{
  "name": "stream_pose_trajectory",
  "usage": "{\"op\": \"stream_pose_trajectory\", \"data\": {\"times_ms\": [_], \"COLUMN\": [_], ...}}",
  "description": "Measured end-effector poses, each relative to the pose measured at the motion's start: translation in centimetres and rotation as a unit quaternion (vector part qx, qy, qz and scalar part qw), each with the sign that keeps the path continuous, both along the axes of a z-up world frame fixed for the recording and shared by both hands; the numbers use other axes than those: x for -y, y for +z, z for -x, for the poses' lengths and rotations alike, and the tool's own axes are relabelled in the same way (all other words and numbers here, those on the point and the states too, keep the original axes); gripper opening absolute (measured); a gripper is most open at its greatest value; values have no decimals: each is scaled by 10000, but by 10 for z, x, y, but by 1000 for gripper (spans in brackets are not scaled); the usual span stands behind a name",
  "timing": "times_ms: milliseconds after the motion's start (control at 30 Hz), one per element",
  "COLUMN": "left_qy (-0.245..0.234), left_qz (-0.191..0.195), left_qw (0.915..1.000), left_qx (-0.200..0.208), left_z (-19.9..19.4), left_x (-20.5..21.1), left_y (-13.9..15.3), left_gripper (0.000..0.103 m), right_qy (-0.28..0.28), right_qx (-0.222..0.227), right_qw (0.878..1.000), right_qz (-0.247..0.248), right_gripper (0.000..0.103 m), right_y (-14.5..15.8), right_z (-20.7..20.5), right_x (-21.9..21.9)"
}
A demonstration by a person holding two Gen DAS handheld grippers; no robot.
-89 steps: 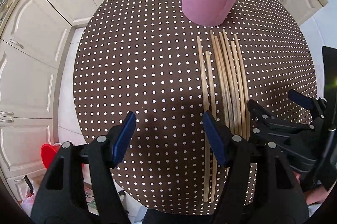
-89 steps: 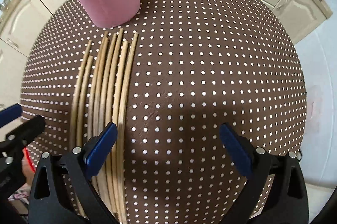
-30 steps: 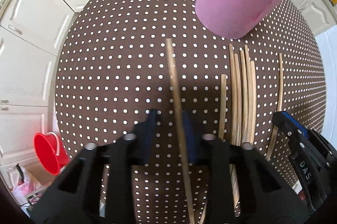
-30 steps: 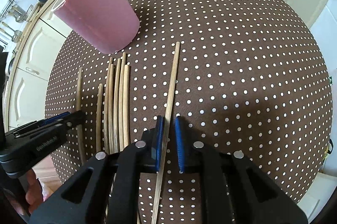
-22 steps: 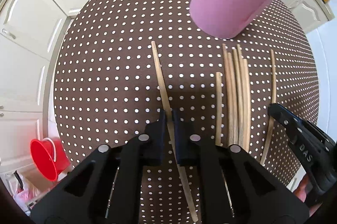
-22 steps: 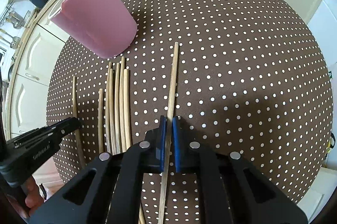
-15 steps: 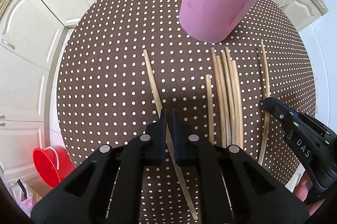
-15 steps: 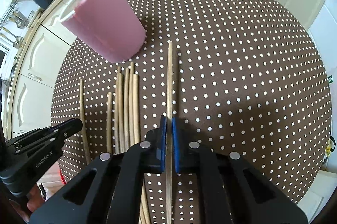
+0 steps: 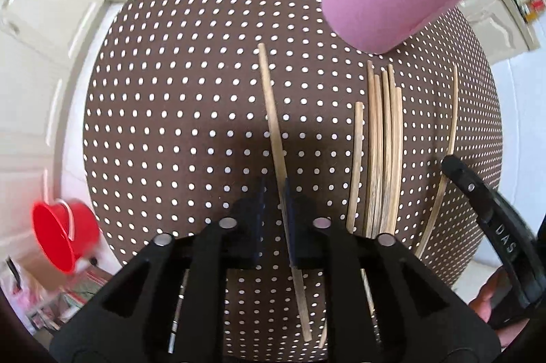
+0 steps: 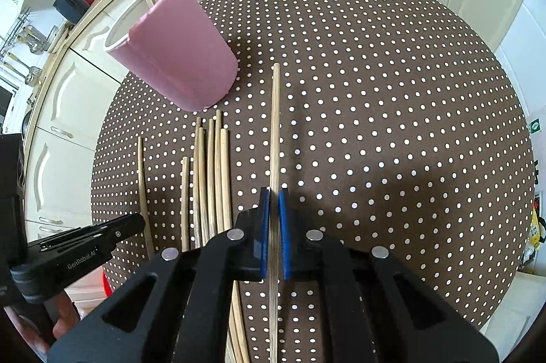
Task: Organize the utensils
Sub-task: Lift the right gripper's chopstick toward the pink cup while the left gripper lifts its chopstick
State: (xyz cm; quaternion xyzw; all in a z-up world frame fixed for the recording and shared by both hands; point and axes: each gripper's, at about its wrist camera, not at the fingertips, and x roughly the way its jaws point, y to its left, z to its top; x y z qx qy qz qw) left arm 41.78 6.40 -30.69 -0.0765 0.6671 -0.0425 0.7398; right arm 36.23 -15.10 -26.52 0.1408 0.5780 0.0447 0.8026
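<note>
Holding one chopstick each, left tongs (image 9: 273,204) and right tongs (image 10: 274,219) are clamped mid-shaft; the pink cup (image 10: 177,56) stands upper left of the right view. Tilt each stick upright before lowering into it.

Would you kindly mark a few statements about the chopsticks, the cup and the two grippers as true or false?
1. The right gripper is shut on a chopstick. True.
2. The pink cup lies empty on its side. False: it stands upright with two sticks in it.
3. The left gripper holds a chopstick. True.
4. No chopsticks remain on the table. False: several loose chopsticks lie in front of the cup.
</note>
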Motion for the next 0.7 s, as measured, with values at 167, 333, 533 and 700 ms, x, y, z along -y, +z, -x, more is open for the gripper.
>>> {"op": "stream_pose_trajectory", "data": {"times_ms": [167, 333, 533, 700], "left_qy": [207, 152, 97, 40], "left_qz": [68, -266, -698, -820], "left_qw": [9997, 9995, 9971, 9957], "left_qx": [115, 7, 301, 430], "left_z": [0, -8, -20, -18], "left_x": [-13, -10, 0, 9], "left_y": [4, -6, -7, -1], "left_gripper": [60, 54, 22, 7], "right_qy": [-13, 58, 76, 32], "right_qx": [3, -47, -7, 94], "right_qw": [10000, 10000, 10000, 10000], "right_qz": [-9, -35, 14, -1], "right_gripper": [5, 5, 5, 5], "right_y": [-2, -6, -10, -6], "right_z": [0, -5, -11, -13], "right_x": [2, -2, -6, -5]}}
